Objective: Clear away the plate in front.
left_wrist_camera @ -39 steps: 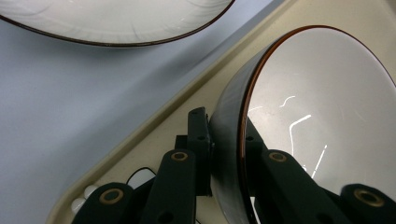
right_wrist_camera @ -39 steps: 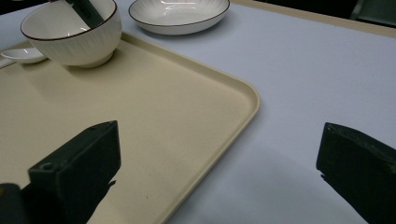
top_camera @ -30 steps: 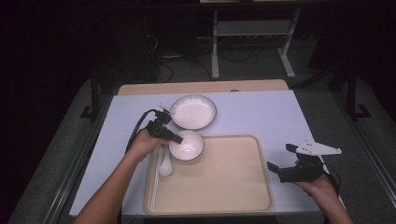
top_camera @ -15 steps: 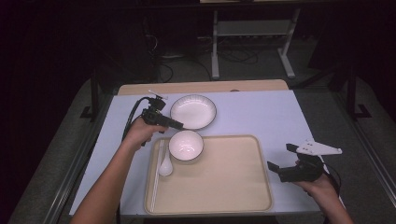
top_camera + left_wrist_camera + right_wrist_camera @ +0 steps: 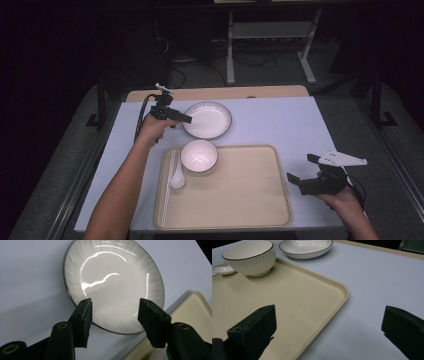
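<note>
Since a second ago the left gripper [image 5: 184,119] has left the bowl [image 5: 199,155] on the tray [image 5: 260,200] and moved up-frame to the plate [image 5: 207,119], centre-left on the table [image 5: 280,120]. Its jaws, just opened then eased in slightly, stand spread and empty over the near rim. Glazed and slippery, stiff, breakable: pinch the rim. At lower right, the right gripper [image 5: 302,172] gapes empty.

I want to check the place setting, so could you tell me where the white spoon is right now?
In the high view the spoon lies at the left end of the tray, just left of the bowl.
</note>
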Tool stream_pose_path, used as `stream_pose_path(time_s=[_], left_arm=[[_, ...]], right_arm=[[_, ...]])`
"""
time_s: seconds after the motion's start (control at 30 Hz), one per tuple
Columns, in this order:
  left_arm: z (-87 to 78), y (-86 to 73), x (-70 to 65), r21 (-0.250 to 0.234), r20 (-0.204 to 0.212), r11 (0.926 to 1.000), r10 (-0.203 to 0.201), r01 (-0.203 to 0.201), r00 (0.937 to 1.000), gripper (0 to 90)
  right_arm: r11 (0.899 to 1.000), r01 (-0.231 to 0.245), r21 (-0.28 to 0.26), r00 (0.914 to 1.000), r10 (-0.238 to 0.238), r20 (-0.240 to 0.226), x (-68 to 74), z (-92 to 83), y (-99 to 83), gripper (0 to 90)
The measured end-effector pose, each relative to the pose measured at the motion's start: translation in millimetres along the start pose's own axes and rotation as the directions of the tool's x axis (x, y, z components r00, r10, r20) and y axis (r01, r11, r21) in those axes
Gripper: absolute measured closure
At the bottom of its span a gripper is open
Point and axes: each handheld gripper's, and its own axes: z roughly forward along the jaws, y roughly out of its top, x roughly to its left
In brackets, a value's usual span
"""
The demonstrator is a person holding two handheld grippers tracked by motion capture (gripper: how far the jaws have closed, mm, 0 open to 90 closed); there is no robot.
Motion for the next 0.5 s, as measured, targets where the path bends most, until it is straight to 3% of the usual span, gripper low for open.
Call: stream_pose_path(time_s=[0.23,0.5], left_arm=[[16.2,-0.3,18.7,0.042,-0.046,0.9969,-0.065,0.067,0.9969,46.3],[32.3,-3.0,28.9,0.066,-0.017,0.9883,-0.137,0.138,0.9905,55.1]], right_arm=[[1.000,-0.001,0.001,1.0000,0.001,-0.001,-0.6,0.6,-0.2,0.0],[1.000,-0.002,0.000,1.0000,0.002,0.000,-1.6,0.0,-0.5,0.0]])
